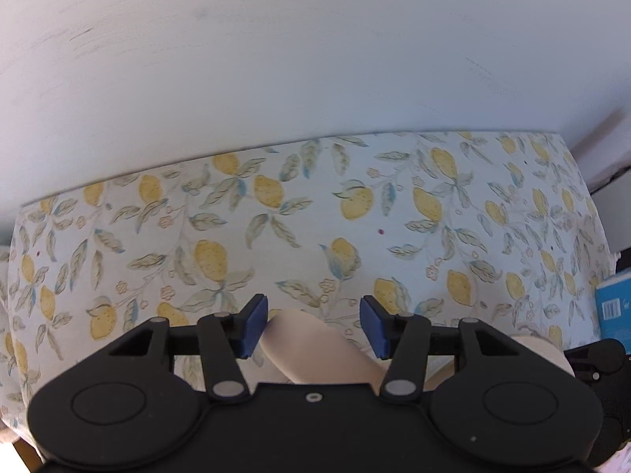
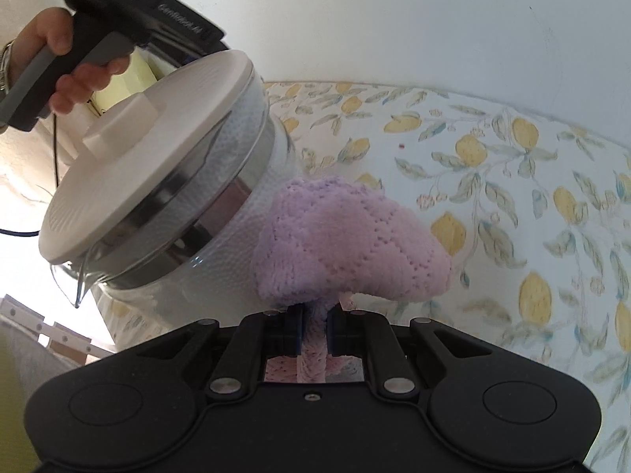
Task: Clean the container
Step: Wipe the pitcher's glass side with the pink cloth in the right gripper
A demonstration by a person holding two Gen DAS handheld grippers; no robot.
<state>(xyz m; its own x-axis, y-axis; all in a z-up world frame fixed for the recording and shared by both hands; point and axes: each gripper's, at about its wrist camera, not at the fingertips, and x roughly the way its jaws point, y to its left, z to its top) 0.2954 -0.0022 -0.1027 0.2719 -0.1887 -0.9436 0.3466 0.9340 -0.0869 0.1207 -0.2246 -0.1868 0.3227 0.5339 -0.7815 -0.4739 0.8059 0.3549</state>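
Observation:
In the right wrist view a glass jug (image 2: 221, 236) with a white lid (image 2: 157, 149) is tilted and held up off the table by its far side. My right gripper (image 2: 314, 335) is shut on a pink-purple cloth (image 2: 347, 236), which presses against the jug's glass side. The left gripper's black body (image 2: 134, 4) and the hand on it show at the upper left behind the jug. In the left wrist view my left gripper (image 1: 313, 325) has its blue pads (image 1: 252, 325) apart around a beige handle (image 1: 315, 347) that passes between them without clear contact.
A tablecloth printed with lemons and leaves (image 1: 315, 216) covers the table (image 2: 512, 197). A white wall (image 1: 276, 39) stands behind it. A blue box (image 1: 613, 307) sits at the right edge. A black cable (image 2: 55, 149) hangs at the left.

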